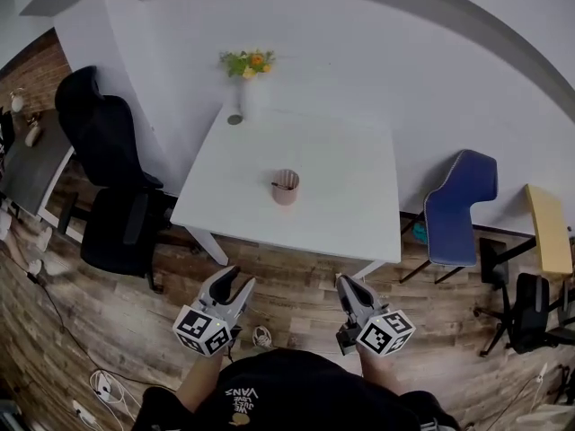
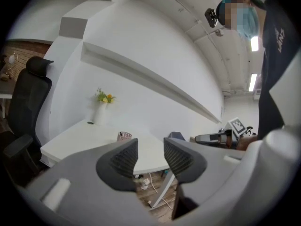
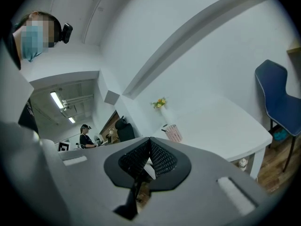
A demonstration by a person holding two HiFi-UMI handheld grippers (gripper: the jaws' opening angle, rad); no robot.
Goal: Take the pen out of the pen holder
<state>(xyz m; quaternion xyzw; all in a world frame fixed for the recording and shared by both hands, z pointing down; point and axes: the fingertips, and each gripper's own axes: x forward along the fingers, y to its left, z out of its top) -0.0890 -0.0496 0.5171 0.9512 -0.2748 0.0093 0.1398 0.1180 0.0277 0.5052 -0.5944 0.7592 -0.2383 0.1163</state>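
Here, left gripper gapes wide, empty; right gripper pinched closed, empty; both short of table's near edge. Pen stands in pink pen holder, mid-table, nearer front edge. Risk: sideways pull tips light holder.
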